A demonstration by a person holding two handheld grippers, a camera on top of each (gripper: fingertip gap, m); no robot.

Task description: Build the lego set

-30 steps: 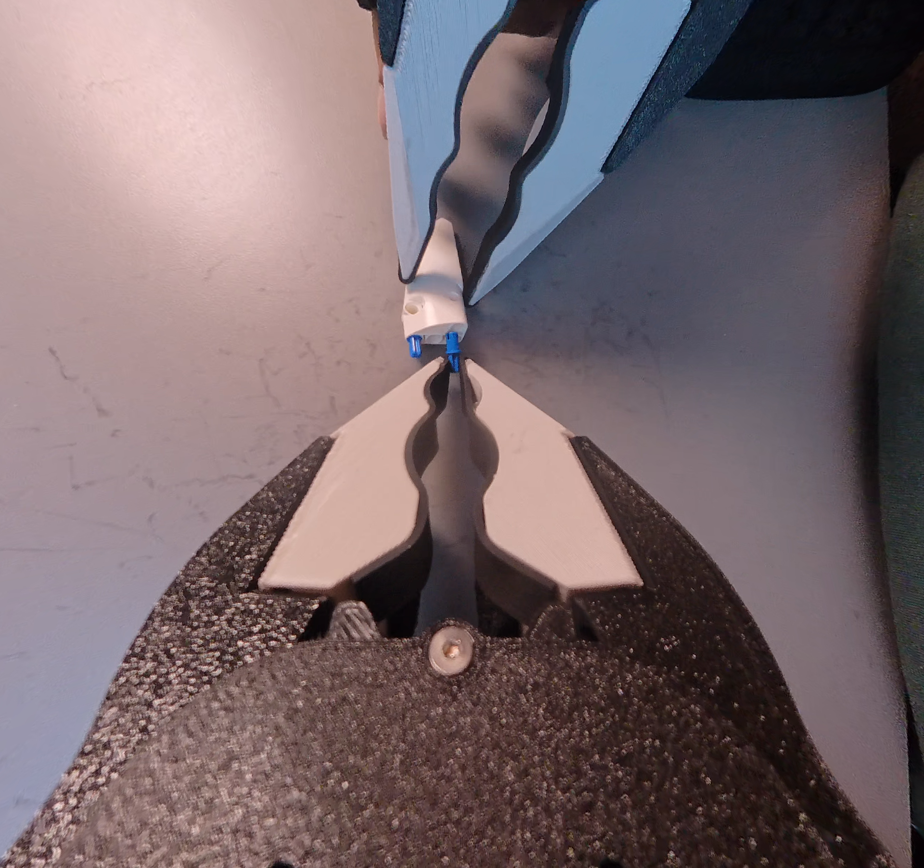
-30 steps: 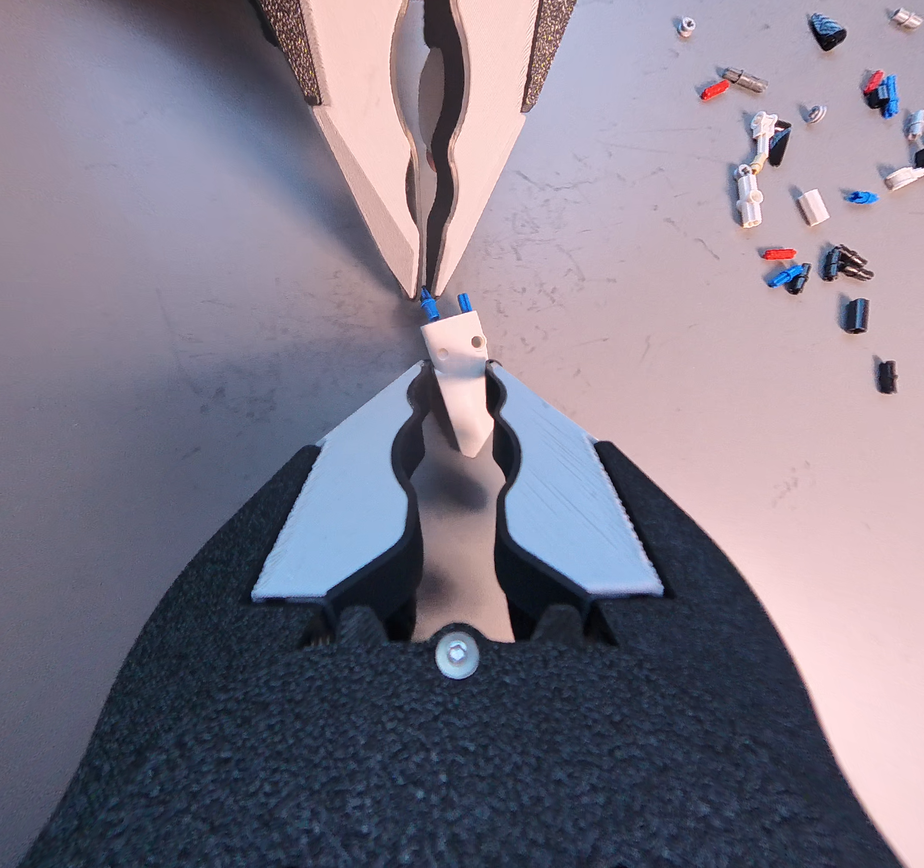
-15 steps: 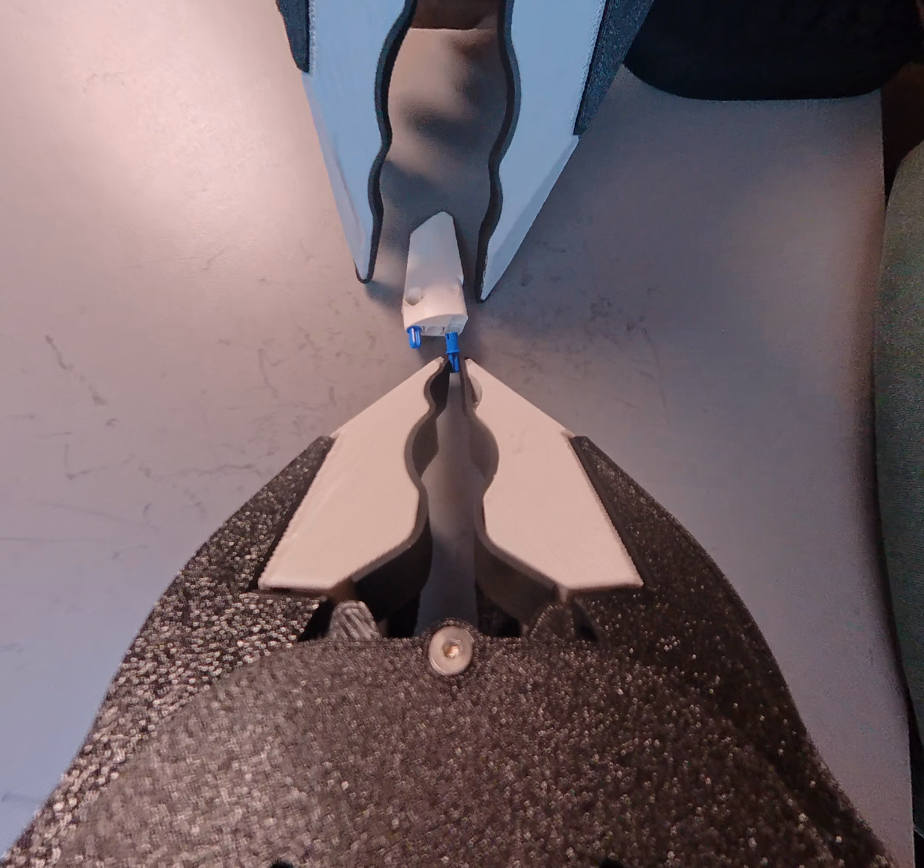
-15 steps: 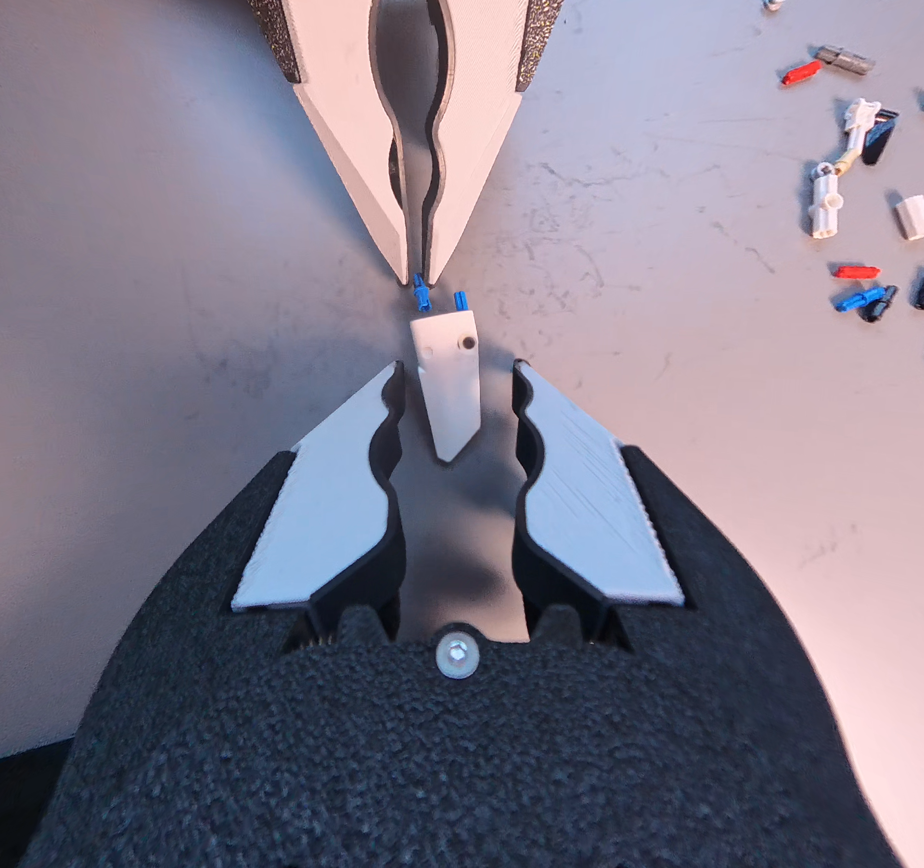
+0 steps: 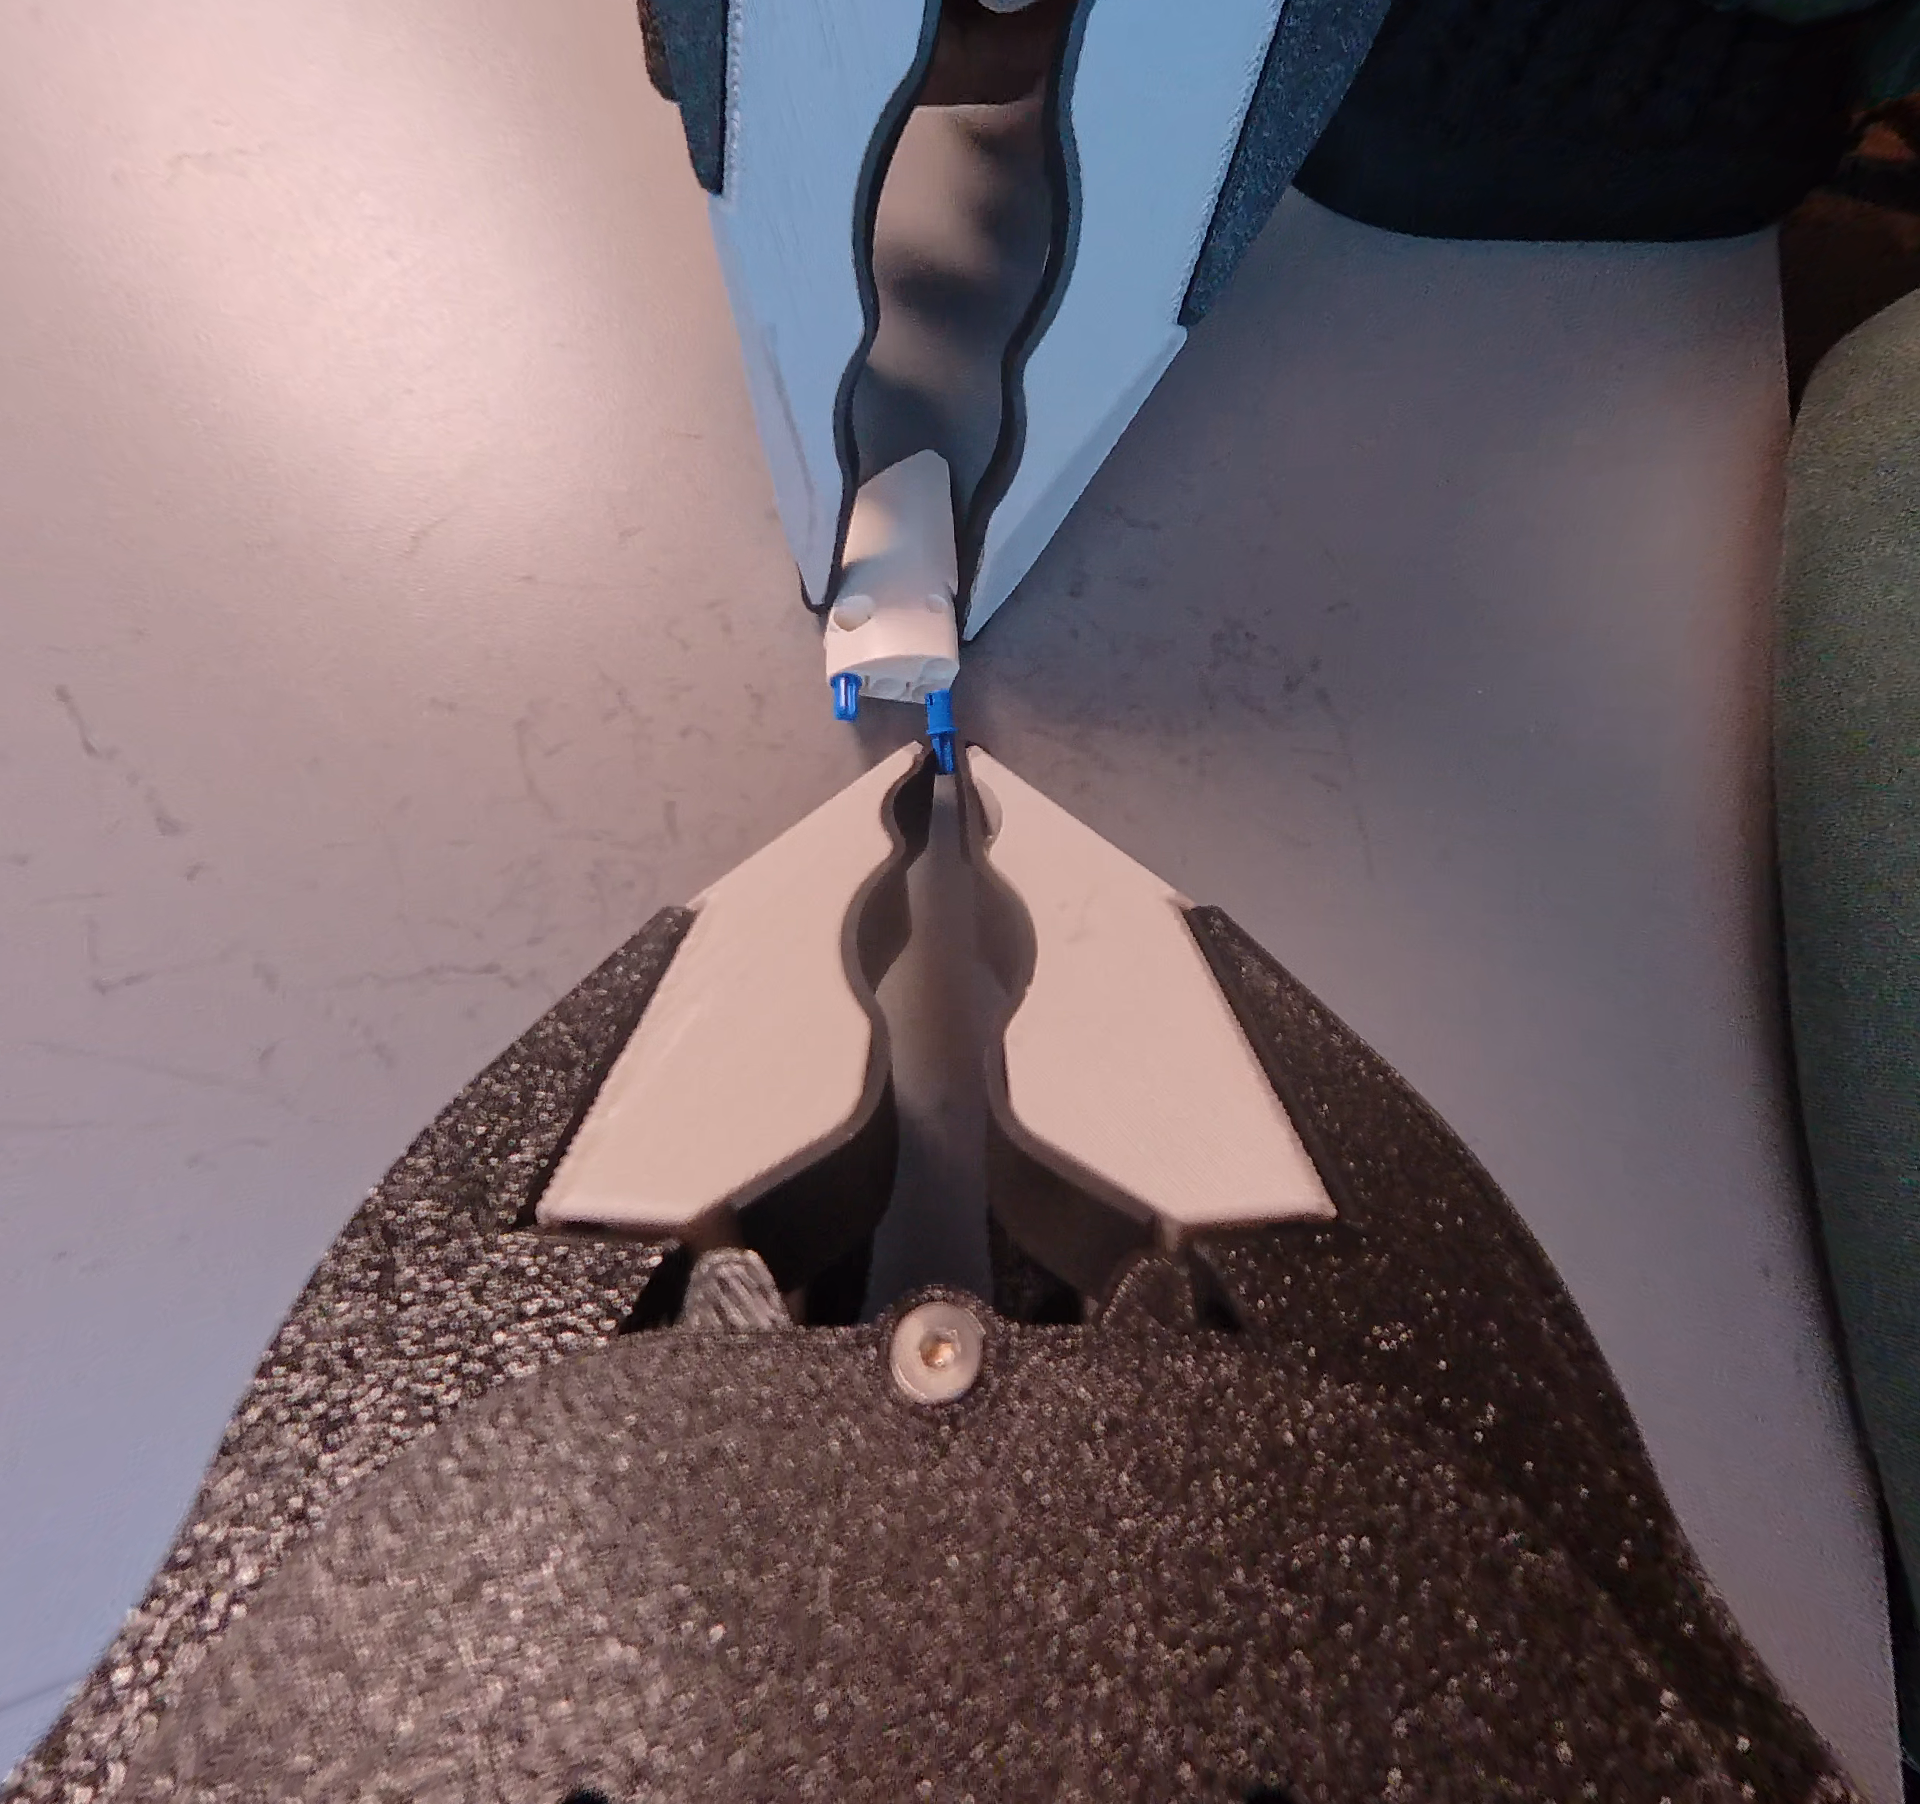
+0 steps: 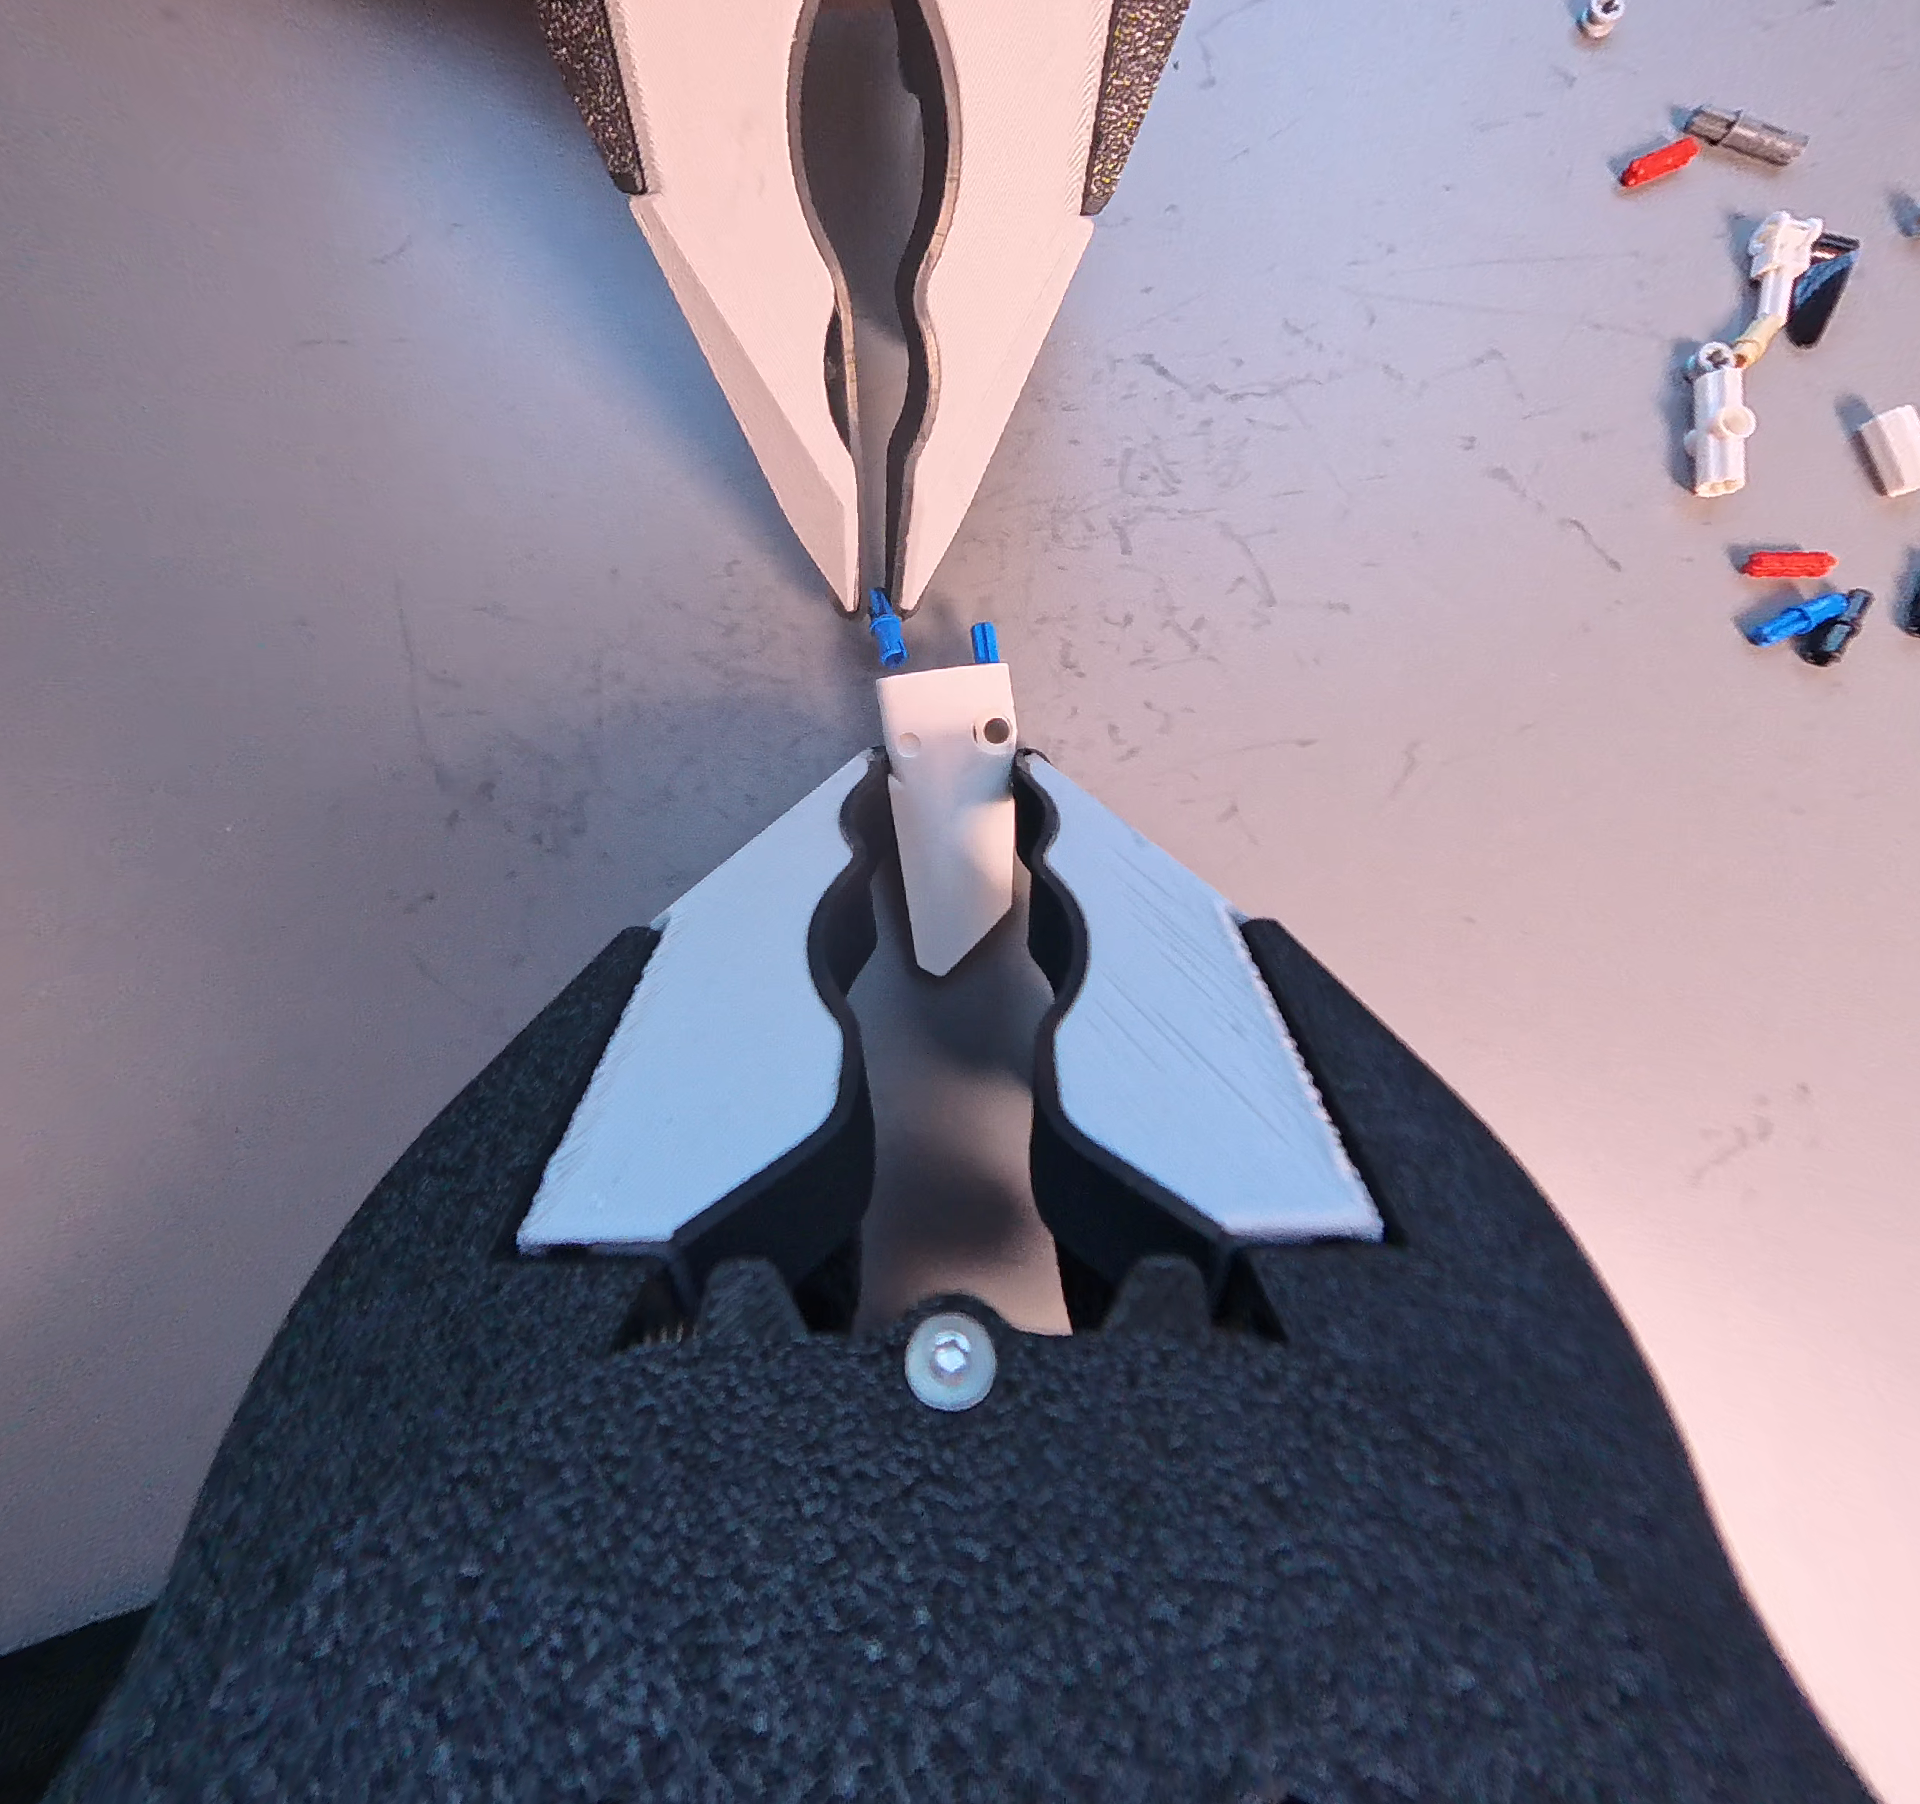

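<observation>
A white tapered lego piece [image 6: 951, 819] has two blue pins in its wide end. My right gripper [image 6: 945, 767] is shut on this piece, which sticks out past its fingertips. My left gripper [image 5: 943, 762] is shut on the tip of one blue pin [image 5: 940, 728]. The other blue pin [image 5: 844, 694] sticks out free. In the right wrist view, the left gripper [image 6: 881, 601] comes down from the top and pinches the left-hand pin [image 6: 885, 634], and the free pin [image 6: 984, 640] is beside it. Both grippers meet tip to tip just above the grey table [image 5: 312, 507].
Several small loose pieces lie on the table at the right of the right wrist view: red pins [image 6: 1659, 162], a grey pin [image 6: 1745, 133], white connectors [image 6: 1720, 435], a blue pin [image 6: 1792, 620] and black bits. The table edge and a green padded surface [image 5: 1860, 819] lie to the right.
My right gripper let go of the white piece half a second ago, leaving it hanging from the pin in my left gripper. It has now shut on the piece again.
</observation>
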